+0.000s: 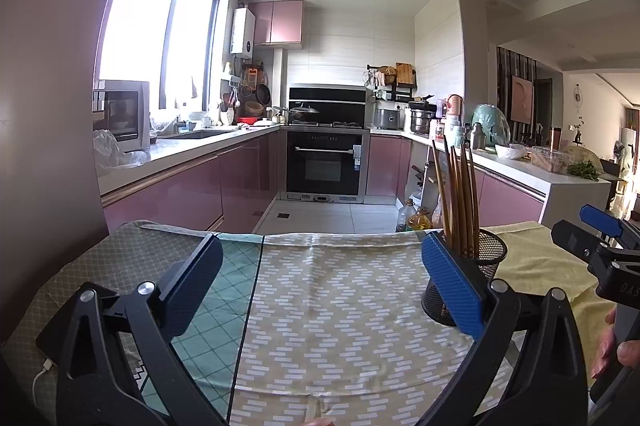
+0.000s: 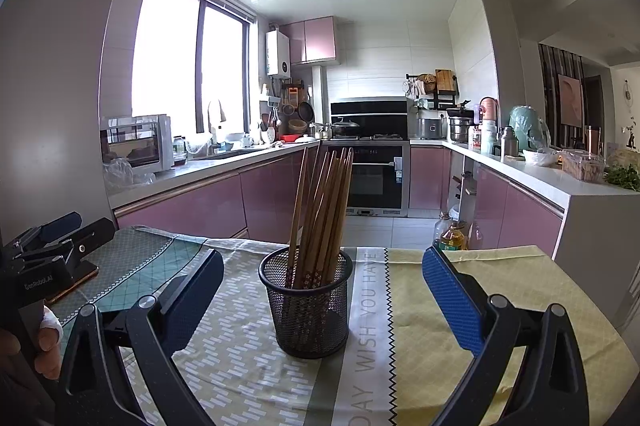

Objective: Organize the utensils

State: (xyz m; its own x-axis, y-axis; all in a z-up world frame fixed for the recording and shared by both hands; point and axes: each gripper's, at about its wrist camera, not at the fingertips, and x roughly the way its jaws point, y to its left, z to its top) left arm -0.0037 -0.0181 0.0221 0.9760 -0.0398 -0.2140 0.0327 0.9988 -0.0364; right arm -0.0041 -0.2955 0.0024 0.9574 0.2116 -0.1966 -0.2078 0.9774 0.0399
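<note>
A black mesh holder stands upright on the table cloth, with several wooden chopsticks standing in it. In the right wrist view it sits straight ahead, between and beyond my open right gripper. In the left wrist view the holder and chopsticks are at the right, partly behind my right finger. My left gripper is open and empty over the patterned cloth. The right gripper's body shows at the far right.
The table carries a yellow-patterned cloth, a teal checked cloth at left and a yellow cloth at right. A phone with a cable lies at the left edge. Oil bottles stand on the floor beyond. Kitchen counters lie behind.
</note>
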